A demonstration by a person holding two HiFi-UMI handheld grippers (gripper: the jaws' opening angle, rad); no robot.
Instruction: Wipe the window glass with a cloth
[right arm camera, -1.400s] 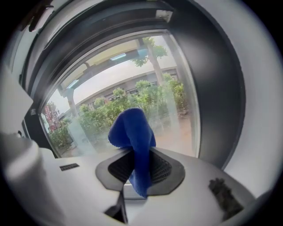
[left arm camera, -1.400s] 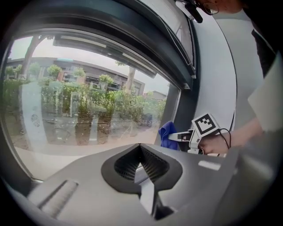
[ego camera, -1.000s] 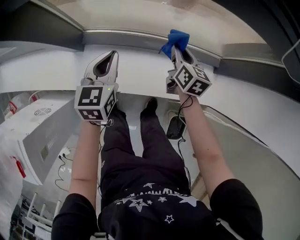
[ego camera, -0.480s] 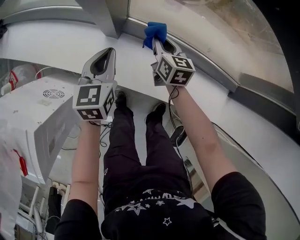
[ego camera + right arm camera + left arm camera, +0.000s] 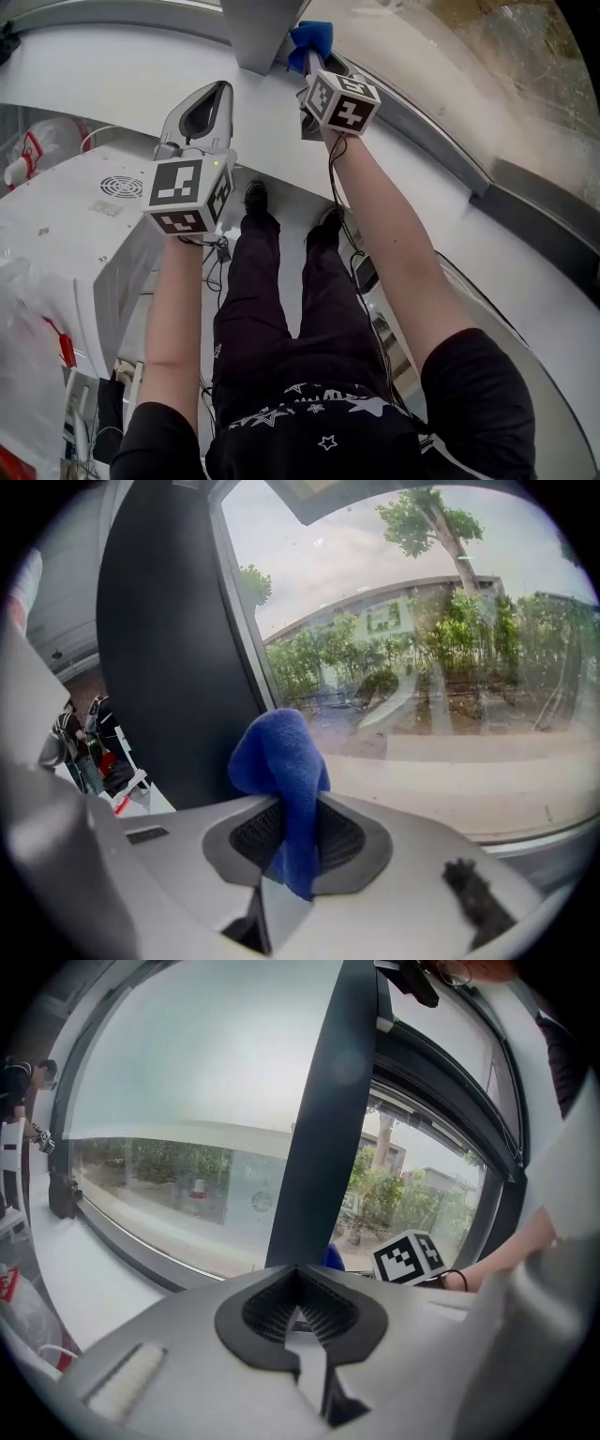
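Note:
A blue cloth (image 5: 310,39) (image 5: 283,778) is pinched in my right gripper (image 5: 316,62) (image 5: 292,841), which is shut on it. The cloth's bunched end sticks up close to the window glass (image 5: 487,66) (image 5: 441,639), just right of the dark upright window post (image 5: 258,30) (image 5: 169,639). I cannot tell whether the cloth touches the pane. My left gripper (image 5: 208,105) (image 5: 300,1312) is shut with nothing in it, held over the white sill (image 5: 112,70) left of the post. In the left gripper view the post (image 5: 323,1129) stands ahead, with a bit of the cloth (image 5: 335,1256) beside it.
A white machine with a round vent (image 5: 84,225) stands at the lower left, with a red-and-white item (image 5: 28,155) beyond it. The grey window frame rail (image 5: 441,141) runs diagonally to the right. My legs and shoes (image 5: 253,197) are below, with cables on the floor.
My right gripper has carried the cloth up and along the frame to the corner by the dark post. The whole view has swung, and the left gripper has stayed shut beside it.

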